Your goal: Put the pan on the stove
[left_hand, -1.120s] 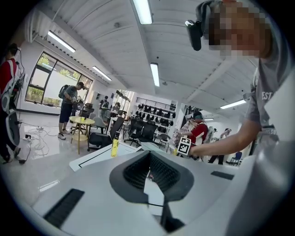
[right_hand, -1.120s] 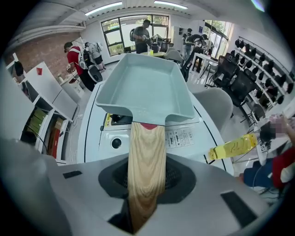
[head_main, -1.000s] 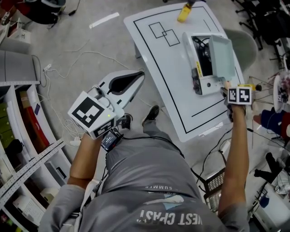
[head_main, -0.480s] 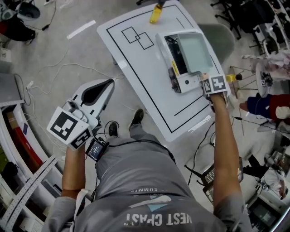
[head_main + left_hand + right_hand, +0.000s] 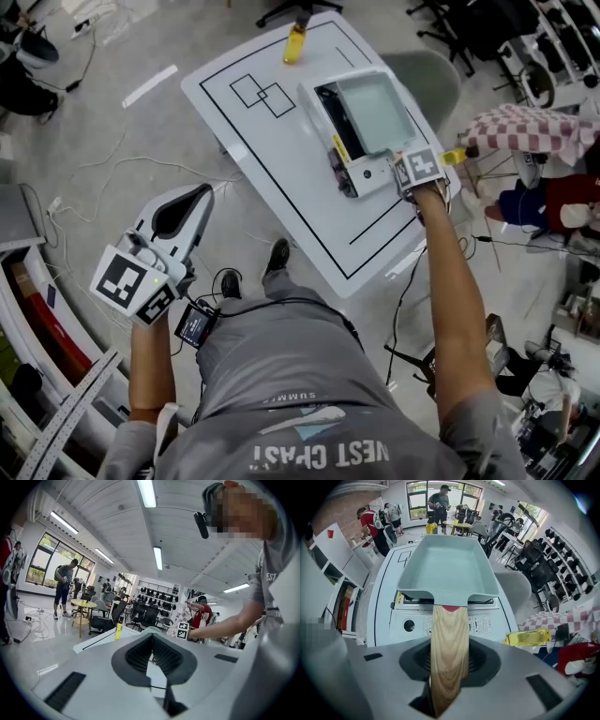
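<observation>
Your pan (image 5: 375, 111) has tipped flatter onto the stove (image 5: 364, 176).
Jaws of your right gripper (image 5: 449, 656), just loosening, grasp its wooden handle (image 5: 449, 625); your left gripper (image 5: 199, 191) stays clenched empty, off the bench (image 5: 281, 178).

Person wears a grey short-sleeved T-shirt (image 5: 309, 394) with white lettering and dark shoes (image 5: 277, 255). The left gripper (image 5: 197, 197) and right gripper (image 5: 405, 171) have pale grey shells, black ribbed pads (image 5: 166, 656), marker cubes (image 5: 127, 281).
</observation>
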Motion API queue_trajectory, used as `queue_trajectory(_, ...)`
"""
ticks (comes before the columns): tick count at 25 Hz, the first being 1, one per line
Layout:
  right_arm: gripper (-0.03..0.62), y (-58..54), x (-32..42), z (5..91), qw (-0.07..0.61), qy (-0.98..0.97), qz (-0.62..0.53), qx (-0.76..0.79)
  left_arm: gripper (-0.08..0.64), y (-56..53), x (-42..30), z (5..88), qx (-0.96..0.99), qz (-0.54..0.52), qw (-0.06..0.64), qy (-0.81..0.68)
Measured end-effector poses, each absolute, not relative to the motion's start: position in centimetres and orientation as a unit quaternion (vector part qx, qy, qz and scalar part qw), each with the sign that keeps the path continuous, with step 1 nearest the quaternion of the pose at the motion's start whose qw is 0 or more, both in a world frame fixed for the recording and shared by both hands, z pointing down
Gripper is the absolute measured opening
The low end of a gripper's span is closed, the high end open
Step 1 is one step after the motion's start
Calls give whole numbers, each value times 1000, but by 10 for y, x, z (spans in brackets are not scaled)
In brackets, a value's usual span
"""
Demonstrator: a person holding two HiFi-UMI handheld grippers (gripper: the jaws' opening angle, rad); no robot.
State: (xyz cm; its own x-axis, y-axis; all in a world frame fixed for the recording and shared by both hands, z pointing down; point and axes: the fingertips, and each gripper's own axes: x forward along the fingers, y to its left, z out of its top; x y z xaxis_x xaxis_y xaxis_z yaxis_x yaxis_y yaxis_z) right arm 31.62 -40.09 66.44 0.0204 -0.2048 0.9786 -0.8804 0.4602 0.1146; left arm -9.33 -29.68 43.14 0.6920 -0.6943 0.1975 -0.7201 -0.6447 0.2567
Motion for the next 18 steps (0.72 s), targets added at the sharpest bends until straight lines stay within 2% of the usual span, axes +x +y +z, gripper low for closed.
queue_trajectory(10,181,-400,314,639,555,-648,277,442,-2,-286,-99,419,911,42,150,-382)
queue_trajectory(16,183,-397,307,591,518,-677,229,470,-2,-277,-104,409,915,44,140,-375)
queue_trajectory(18,196,-399,304,612,522,-687,239,445,-2,-276,-103,409,917,46,140,-372)
